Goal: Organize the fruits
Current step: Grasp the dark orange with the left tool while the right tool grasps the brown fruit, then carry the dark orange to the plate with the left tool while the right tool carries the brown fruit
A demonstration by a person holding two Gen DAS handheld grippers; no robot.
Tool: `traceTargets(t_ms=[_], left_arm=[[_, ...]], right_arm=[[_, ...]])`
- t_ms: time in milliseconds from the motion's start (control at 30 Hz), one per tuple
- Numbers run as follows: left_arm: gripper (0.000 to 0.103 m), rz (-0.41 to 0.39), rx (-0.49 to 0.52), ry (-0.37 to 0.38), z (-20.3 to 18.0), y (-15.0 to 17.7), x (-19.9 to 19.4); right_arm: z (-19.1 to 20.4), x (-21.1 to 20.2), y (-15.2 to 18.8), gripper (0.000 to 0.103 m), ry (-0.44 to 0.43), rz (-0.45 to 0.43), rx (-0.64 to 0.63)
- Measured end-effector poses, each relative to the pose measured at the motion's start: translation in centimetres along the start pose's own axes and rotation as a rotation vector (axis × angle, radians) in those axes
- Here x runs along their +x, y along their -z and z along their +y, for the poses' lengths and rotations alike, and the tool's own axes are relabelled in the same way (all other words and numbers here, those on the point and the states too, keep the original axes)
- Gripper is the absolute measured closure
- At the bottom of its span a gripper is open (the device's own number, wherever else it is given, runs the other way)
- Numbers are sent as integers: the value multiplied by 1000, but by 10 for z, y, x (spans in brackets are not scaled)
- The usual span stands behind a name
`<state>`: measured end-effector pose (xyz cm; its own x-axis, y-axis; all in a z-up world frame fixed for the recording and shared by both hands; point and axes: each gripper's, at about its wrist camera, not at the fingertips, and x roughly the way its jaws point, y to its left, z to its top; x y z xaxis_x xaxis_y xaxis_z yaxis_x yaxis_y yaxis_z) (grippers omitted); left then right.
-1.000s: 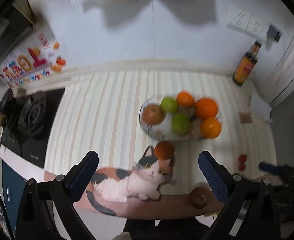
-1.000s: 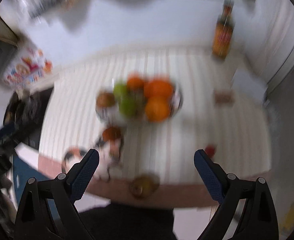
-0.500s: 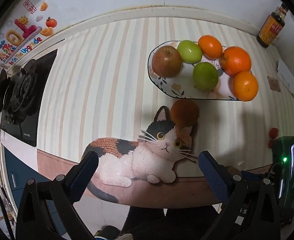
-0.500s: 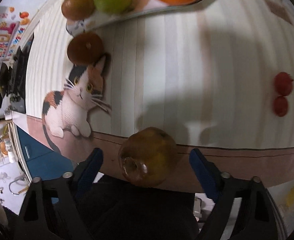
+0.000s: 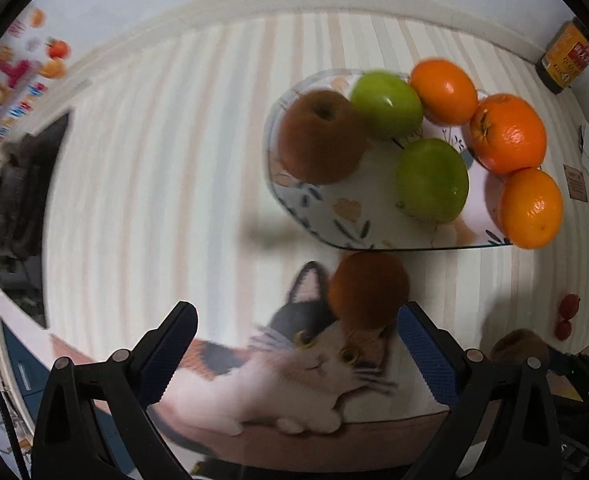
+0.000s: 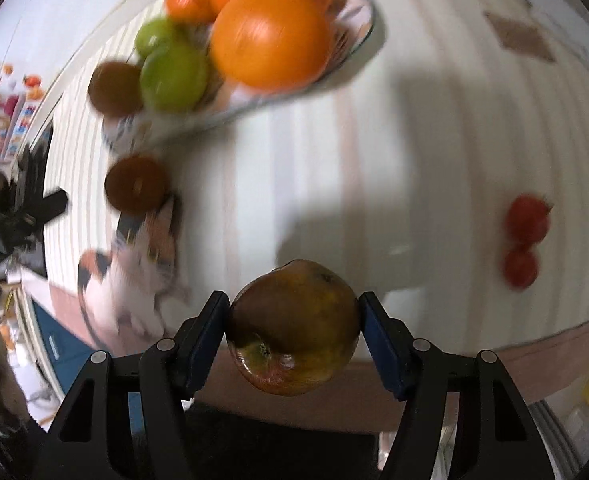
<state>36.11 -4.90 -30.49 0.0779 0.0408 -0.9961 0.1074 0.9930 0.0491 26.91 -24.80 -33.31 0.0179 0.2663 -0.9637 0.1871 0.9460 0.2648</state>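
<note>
A patterned plate (image 5: 278, 196) holds a brown apple (image 5: 320, 136), two green apples (image 5: 386, 104) and three oranges (image 5: 508, 132). A dark brown fruit (image 5: 368, 290) lies just in front of the plate, on the ear of a cat-shaped mat (image 5: 294, 376). My left gripper (image 5: 296, 320) hangs open over the mat, its right finger close beside that fruit and nothing between the pads. My right gripper (image 6: 294, 312) is closing on a brownish-green apple (image 6: 294, 328) at the counter's front edge, and both pads touch its sides.
Two small red fruits (image 6: 528, 220) lie on the striped counter to the right. A sauce bottle (image 5: 566, 60) stands at the back right by the wall. A black stove (image 5: 18, 184) sits at the left. A brown card (image 6: 518, 36) lies beyond the plate.
Both grippers have dropped toward the counter. The right jaws have narrowed from wide apart to touching the apple's sides. The left gripper has come down closer to the dark fruit and mat.
</note>
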Motion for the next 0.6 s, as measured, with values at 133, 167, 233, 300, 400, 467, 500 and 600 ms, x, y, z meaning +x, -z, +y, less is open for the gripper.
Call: traceTargets(t_ms=[133,167,233,300,400,467,500,600], left_arm=[[1,58,13,63,-10,-12,26],[2,65,24,65,-15,-15,32],[15,75,46,69,-22,-18,41],[41,94,67,75,-29,-18,50],[50,81,75,81,-35,-15,50],[50,72,79,85,-35,-10,48],[50,71,76,85,-34,-7,47],[50,77,63,98,-26,6,44]], right_arm=[[1,-2,-18,34,10,-12,-2],[2,-1,-22,34,9,-14,-3],[-2,0,-27,34,6,-11,0],[-5,3,-33,34,0,-6,6],[-6,10,-37,34,-12,8,18],[-11,12,-38,33,-22,17,31],[-13,13,-39,33,-29,12,42],[-21,11,-42,33,-44,25,54]])
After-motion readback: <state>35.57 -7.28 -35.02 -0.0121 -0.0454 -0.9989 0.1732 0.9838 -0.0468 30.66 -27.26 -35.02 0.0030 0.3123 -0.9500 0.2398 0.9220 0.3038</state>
